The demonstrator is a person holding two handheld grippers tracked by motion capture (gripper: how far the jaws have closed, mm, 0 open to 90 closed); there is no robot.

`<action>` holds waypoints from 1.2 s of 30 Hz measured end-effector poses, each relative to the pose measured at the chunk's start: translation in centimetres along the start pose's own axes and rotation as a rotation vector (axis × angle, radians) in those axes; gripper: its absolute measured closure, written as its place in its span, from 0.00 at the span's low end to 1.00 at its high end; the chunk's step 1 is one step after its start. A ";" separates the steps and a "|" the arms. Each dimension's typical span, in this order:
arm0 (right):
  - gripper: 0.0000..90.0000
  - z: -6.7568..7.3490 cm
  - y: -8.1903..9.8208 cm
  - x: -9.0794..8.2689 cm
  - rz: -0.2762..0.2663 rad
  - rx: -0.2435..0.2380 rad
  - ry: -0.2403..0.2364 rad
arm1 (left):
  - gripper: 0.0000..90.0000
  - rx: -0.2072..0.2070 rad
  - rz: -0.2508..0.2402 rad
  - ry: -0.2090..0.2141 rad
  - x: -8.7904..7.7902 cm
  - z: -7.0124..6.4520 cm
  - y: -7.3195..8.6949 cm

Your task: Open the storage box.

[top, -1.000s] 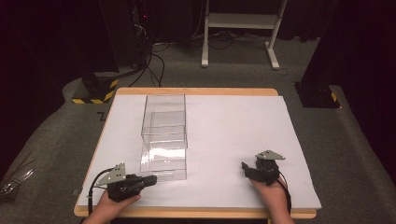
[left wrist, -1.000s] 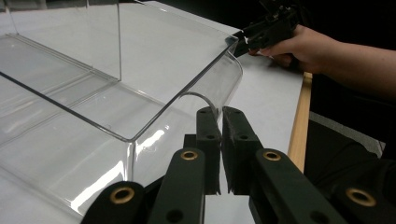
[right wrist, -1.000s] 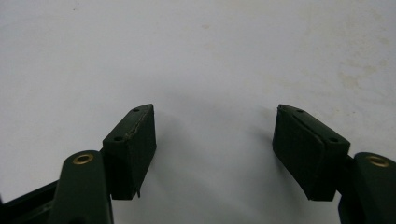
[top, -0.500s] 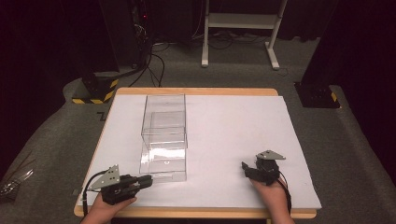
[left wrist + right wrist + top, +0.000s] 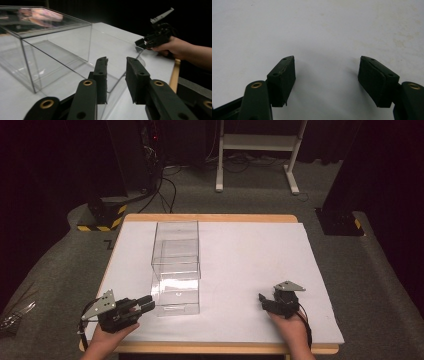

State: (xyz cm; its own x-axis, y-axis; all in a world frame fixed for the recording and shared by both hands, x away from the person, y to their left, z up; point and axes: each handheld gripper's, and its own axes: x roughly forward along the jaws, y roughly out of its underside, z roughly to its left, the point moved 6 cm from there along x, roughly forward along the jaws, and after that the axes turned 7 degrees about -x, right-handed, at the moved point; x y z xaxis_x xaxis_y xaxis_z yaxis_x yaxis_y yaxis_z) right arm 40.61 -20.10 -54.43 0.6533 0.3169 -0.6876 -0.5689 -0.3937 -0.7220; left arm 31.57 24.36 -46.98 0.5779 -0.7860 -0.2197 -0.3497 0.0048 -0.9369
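Now the left gripper (image 5: 145, 304), jaws just parting with nothing between them, sits at the clear box's (image 5: 176, 265) near-left corner, box running lengthwise toward the desk's far edge; the right gripper (image 5: 263, 301) rests open.

Left claw (image 5: 146, 304) level, its jaws just been opening, nothing pinched; right claw (image 5: 262, 301) gapes wide, tilted down.

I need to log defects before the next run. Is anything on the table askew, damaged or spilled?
Nothing stands out. The clear plastic box sits square on the white table cover, with no visible crack or spill. The left gripper, its jaws just opening, is beside the box's near end with nothing gripped; the right gripper is open over bare cover.
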 end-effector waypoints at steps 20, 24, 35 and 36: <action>0.34 0.0 0.0 0.0 0.001 -0.002 0.001 | 0.50 -0.074 0.018 -0.510 -1.8 8.8 2.0; 0.34 0.0 0.0 0.0 0.001 -0.002 0.001 | 0.48 -0.070 0.104 -0.592 -1.7 9.9 3.1; 0.34 0.0 0.0 0.0 0.000 -0.004 0.004 | 0.35 -0.068 0.375 -0.691 -0.6 11.3 5.0; 0.34 0.0 0.0 0.0 0.000 -0.006 0.004 | 0.35 -0.079 0.377 -0.685 -0.7 11.4 5.0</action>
State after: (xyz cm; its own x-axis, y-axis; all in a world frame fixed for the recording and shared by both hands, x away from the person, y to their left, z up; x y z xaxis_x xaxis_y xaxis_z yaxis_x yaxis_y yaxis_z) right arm 40.63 -20.05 -54.45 0.6553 0.3133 -0.6873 -0.5660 -0.3990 -0.7214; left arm 37.88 31.96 -54.59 0.7266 -0.1840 -0.6620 -0.6492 0.1317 -0.7491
